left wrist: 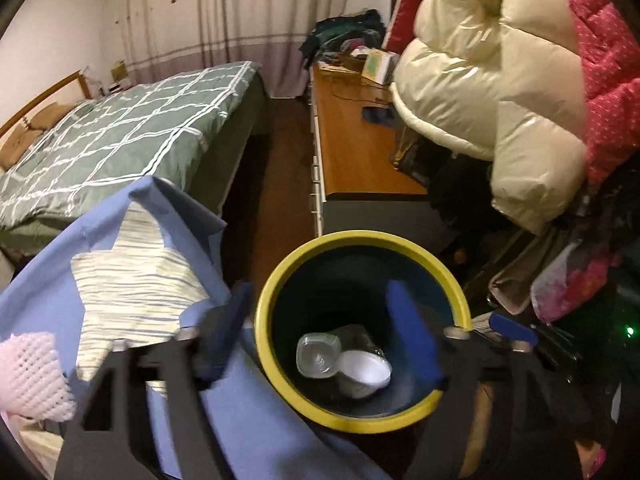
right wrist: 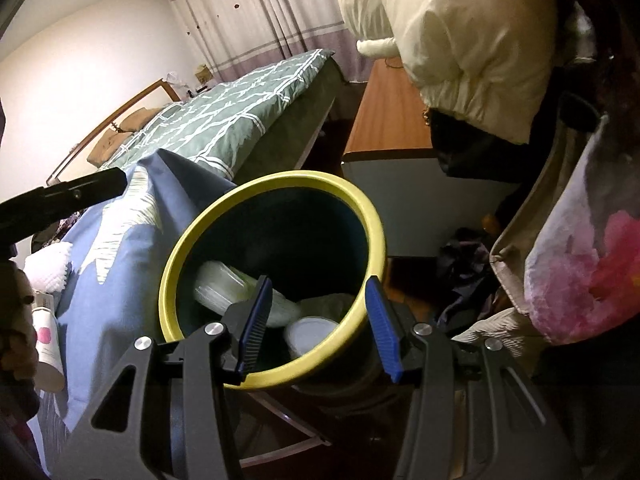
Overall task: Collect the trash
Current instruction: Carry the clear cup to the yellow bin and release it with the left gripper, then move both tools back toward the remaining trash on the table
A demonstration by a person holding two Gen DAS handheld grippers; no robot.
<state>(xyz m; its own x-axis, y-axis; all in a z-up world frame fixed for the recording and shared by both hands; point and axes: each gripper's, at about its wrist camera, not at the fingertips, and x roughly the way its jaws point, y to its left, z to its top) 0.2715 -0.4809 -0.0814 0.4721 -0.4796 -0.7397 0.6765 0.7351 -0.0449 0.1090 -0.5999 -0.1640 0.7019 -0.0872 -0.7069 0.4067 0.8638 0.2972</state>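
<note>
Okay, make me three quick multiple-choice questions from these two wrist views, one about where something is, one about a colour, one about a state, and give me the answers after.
1. Where do the clear plastic containers lie?
A. On the bed
B. Inside the bin
C. On the wooden desk

2. What colour is the bin's rim?
A. Yellow
B. Red
C. White

3. How does the right tool stand?
A. Shut on a container
B. Shut and empty
C. Open and empty

Answers:
1 B, the containers rest on the bottom of the bin.
2 A, a yellow ring tops the dark wall in both views.
3 C, its blue fingers stand wide apart above the bin's opening with nothing between them.
</note>
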